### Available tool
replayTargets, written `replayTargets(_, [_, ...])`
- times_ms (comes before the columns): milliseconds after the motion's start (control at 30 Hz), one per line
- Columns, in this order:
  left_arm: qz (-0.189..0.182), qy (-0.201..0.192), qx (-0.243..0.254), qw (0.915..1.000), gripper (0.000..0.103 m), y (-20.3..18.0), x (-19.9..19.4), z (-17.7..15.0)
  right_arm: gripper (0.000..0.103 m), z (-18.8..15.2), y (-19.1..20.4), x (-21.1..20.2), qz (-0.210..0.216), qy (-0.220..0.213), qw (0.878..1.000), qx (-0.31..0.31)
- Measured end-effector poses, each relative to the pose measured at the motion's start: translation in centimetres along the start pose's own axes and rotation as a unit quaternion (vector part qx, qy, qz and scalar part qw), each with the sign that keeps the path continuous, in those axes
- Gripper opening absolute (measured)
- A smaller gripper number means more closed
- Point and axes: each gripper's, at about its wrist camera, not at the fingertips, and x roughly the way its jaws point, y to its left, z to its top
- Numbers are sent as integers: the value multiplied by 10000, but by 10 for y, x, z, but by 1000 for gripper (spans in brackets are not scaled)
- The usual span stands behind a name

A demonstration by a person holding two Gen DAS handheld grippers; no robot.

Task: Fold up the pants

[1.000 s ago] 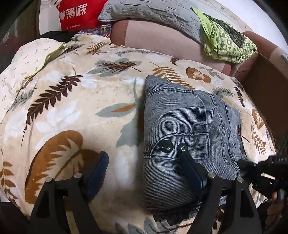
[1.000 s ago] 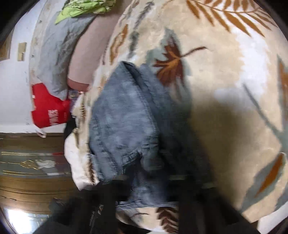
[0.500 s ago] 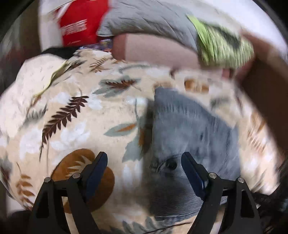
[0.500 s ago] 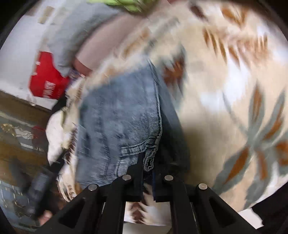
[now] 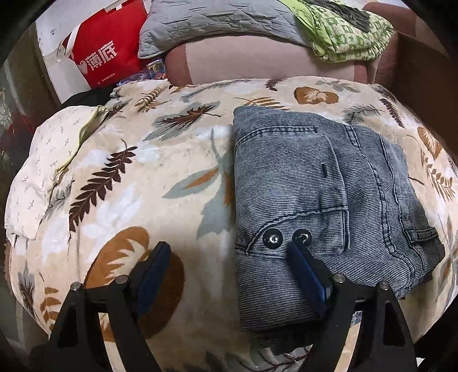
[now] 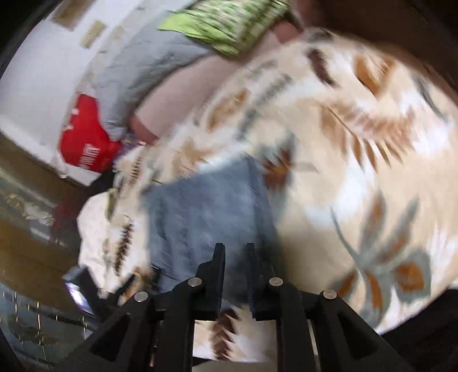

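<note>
While clamping a denim edge half a second earlier, now parting and carrying nothing between the fingers: right gripper (image 6: 235, 249), seen over a blurred right wrist view. Lying folded on the leaf-print blanket (image 5: 148, 177), right of centre in the left wrist view: blue-grey denim pants (image 5: 309, 183), pocket flap and two dark snap buttons (image 5: 273, 237) facing up near the lower middle. Sitting smaller and lower in the right wrist view than one second ago: the same pants (image 6: 206, 214), lower centre, just above the fingertips. Standing wide apart and gripping nothing, as in both earlier left wrist pictures: left gripper (image 5: 229, 251), one pad over bare blanket, the other overlapping the pants beside the snaps; contact impossible to confirm. Showing sharp again after the blur of half a second ago: left wrist view.

Resting at upper left of the left wrist view: red bag (image 5: 106, 48) with white lettering; contents not visible. Lying along the top: grey quilted pillow (image 5: 217, 25) and green patterned cloth (image 5: 346, 34).
</note>
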Motion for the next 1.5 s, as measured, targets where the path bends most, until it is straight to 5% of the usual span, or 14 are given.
replayTargets(167, [-35, 3, -20, 10000, 85, 1, 0, 0, 34, 49, 48, 90, 1224, 1012, 9871, -221])
replayTargets(267, [-100, 24, -94, 9999, 85, 3, 1, -1, 34, 66, 24, 151, 978, 1488, 9840, 93])
replayTargets(300, [-165, 9, -99, 9998, 85, 4, 2, -1, 30, 69, 3, 162, 680, 1427, 9870, 295])
replayTargets(333, [-147, 5, -80, 9999, 85, 4, 3, -1, 6, 69, -23, 171, 854, 1450, 9826, 781])
replayTargets(367, [-180, -10, -71, 9998, 85, 4, 3, -1, 0, 64, -45, 175, 1101, 1486, 9741, 1298])
replayTargets(500, [-254, 4, -165, 9995, 85, 8, 4, -2, 9, 60, -16, 150, 525, 1279, 9894, 454])
replayTargets(600, [-302, 34, -265, 9992, 86, 10, 6, -2, 12, 45, 4, 123, 731, 1193, 9902, -17])
replayTargets(733, [-597, 124, -482, 9970, 85, 16, 2, 0, 13, 6, -23, 138, 131, 1470, 9890, -70])
replayTargets(900, [-857, -189, -977, 9913, 85, 37, -18, -1, 14, 17, -5, 122, -144, 1527, 9875, -361])
replayTargets(1033, [-1101, 245, -1133, 9871, 85, 37, 6, -11, 19, 40, 49, 107, -359, 1428, 9817, -1208])
replayTargets(1067, [-1154, 252, -1192, 9858, 85, 39, 7, -11, 25, 48, 70, 112, -468, 1469, 9769, -1481])
replayTargets(1133, [-1378, 377, -1377, 9801, 85, 44, 10, -10, 81, 60, 111, 127, -679, 1546, 9648, -2014])
replayTargets(1200, [-1574, 456, -1547, 9743, 85, 48, 15, -12, 103, 74, 149, 155, -828, 1635, 9507, -2502])
replayTargets(1500, [-1673, 379, -1480, 9740, 86, 48, 17, -11, 102, 81, 215, 315, -2176, 2927, 8625, -3508])
